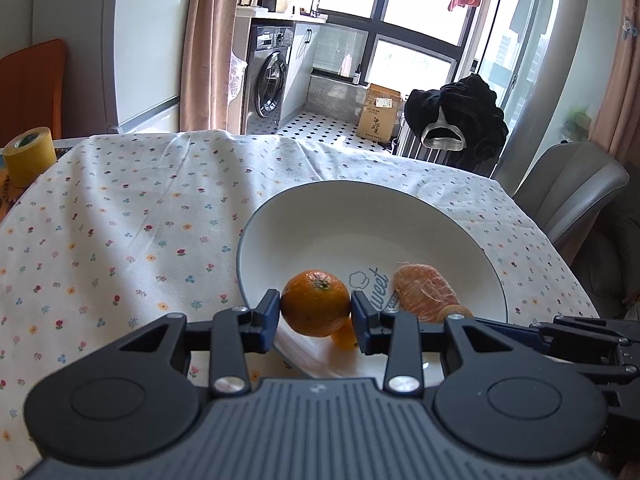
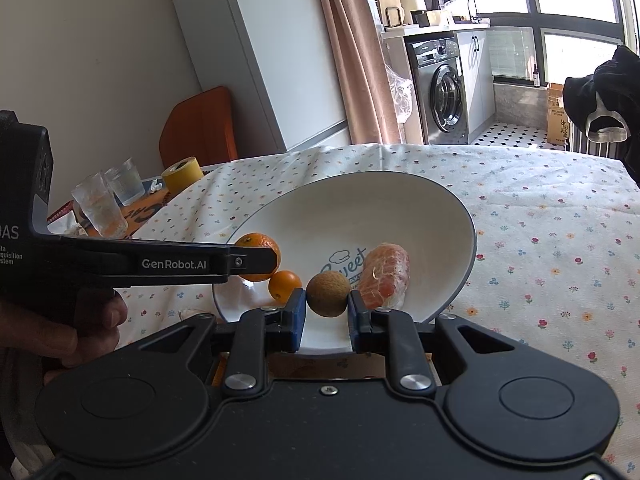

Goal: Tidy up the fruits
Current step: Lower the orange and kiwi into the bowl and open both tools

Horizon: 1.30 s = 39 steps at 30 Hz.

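As held, orange, longan.

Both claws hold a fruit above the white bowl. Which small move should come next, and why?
Probably open the left claw. It grips the large orange just over the bowl, near the small orange and the peeled fruit. The right claw can release the brown fruit afterwards.
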{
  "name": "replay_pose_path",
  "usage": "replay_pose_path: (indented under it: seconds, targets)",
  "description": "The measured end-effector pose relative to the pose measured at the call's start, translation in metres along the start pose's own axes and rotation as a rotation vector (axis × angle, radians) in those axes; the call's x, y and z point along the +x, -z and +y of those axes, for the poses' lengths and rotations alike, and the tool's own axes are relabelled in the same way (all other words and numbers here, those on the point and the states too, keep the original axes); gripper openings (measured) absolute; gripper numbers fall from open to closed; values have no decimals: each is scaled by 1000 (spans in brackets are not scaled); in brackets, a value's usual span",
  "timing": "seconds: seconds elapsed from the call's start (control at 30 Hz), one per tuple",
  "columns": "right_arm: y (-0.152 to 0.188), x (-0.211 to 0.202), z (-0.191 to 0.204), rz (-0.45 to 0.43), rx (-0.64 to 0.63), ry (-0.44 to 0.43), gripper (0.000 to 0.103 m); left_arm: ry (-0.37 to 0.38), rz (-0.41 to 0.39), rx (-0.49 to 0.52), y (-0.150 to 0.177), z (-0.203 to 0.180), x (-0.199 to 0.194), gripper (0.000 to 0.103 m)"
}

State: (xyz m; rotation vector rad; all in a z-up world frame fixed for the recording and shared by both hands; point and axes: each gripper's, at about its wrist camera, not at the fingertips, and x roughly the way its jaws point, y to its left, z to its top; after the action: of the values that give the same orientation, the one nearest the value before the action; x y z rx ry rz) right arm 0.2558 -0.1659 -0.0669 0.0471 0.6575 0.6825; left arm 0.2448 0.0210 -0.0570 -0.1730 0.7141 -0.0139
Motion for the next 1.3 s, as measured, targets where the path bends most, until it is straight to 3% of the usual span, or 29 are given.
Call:
replay_pose_path:
  seconds: [0.63, 0.73, 0.8, 1.0, 1.13, 1.23, 1.3]
  targets:
    - [-8, 4, 6, 24, -22, 12, 21, -47, -44, -6, 7, -1, -42, 41]
    - [-13, 3, 6, 20, -40, 15, 23, -59, -65, -32, 10, 2, -52, 47]
    - [-16, 4, 5, 16, -46, 22, 29, -62, -80, -41, 13, 3, -58, 52]
    - [-17, -2, 7, 29, -77, 47, 35, -57, -115, -76, 26, 9, -71, 77]
    - [-14, -12, 6, 23, -74, 50, 47, -43, -137, -85, 30, 9, -80, 83]
    - [-11, -19, 7, 15, -78, 49, 59, -39, -157, -85, 32, 7, -89, 94]
    - [-9, -24, 9, 12, -81, 49, 61, -50, -162, -84, 34, 5, -93, 98]
